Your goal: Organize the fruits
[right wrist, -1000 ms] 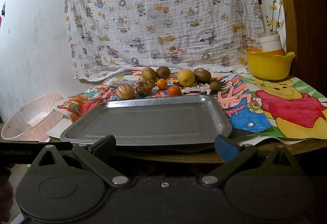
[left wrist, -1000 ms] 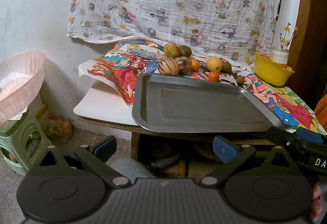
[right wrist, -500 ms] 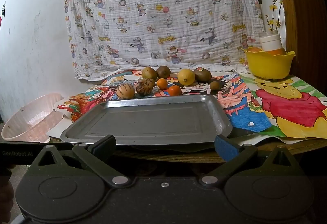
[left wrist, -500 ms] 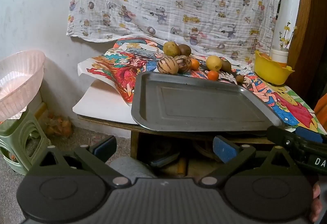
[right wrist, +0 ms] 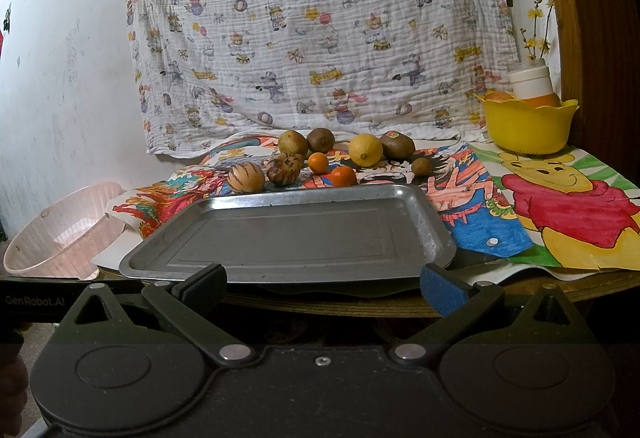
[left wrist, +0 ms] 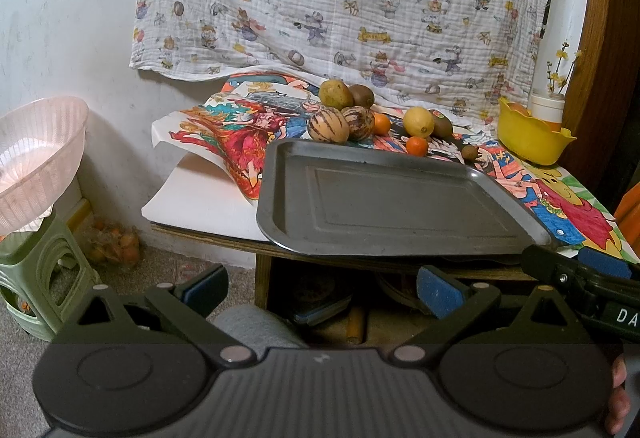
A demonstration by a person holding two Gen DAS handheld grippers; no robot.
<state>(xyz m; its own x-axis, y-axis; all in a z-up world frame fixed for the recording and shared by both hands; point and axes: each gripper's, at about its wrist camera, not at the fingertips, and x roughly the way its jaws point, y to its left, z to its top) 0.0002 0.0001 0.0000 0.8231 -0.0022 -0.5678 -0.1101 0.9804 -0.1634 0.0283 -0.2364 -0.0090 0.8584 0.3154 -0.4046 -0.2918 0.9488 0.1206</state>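
A grey metal tray (left wrist: 384,206) (right wrist: 296,234) lies bare at the table's front edge. Behind it lie several fruits: two striped melons (left wrist: 328,125) (right wrist: 246,178), a lemon (left wrist: 418,122) (right wrist: 365,150), two small oranges (left wrist: 417,146) (right wrist: 343,176), brown kiwis (left wrist: 362,96) (right wrist: 397,145) and a yellow-green fruit (left wrist: 335,94) (right wrist: 292,142). My left gripper (left wrist: 320,292) is open and empty, below and in front of the table's left corner. My right gripper (right wrist: 322,284) is open and empty, just before the tray's front rim.
A yellow bowl (left wrist: 534,140) (right wrist: 528,126) with a white jar stands at the table's back right. A pink basket (left wrist: 34,162) (right wrist: 64,234) sits on a green stool (left wrist: 38,278) to the left. Cartoon posters cover the table; a printed cloth hangs behind.
The left view has shifted very slightly; the tray sits a touch higher in it. The right view is unchanged. Both grippers stay open.
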